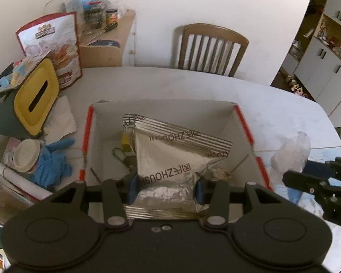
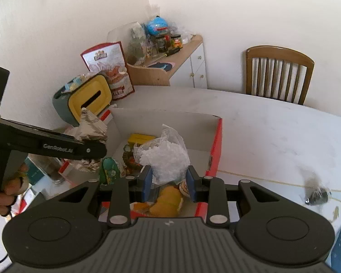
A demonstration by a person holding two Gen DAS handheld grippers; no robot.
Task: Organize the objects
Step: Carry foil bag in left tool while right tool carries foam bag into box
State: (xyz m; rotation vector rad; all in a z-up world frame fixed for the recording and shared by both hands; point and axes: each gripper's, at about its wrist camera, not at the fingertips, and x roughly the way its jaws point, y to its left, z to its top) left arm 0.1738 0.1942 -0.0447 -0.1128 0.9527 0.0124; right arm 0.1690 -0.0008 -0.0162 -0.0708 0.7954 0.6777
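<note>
Both packets held above the box

Left gripper (image 1: pixel 165 190) pinches the silver foil packet (image 1: pixel 170 157); right gripper (image 2: pixel 169 185) pinches the clear bag of white pellets (image 2: pixel 163 157), both directly over the red-edged white cardboard box (image 1: pixel 87 134).

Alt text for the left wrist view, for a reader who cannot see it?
The left gripper holds a silver foil packet above an open white cardboard box on a table. A yellow-topped tissue box sits at left.

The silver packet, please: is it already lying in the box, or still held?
Held: the left gripper pinches the silver packet above the box.
</note>
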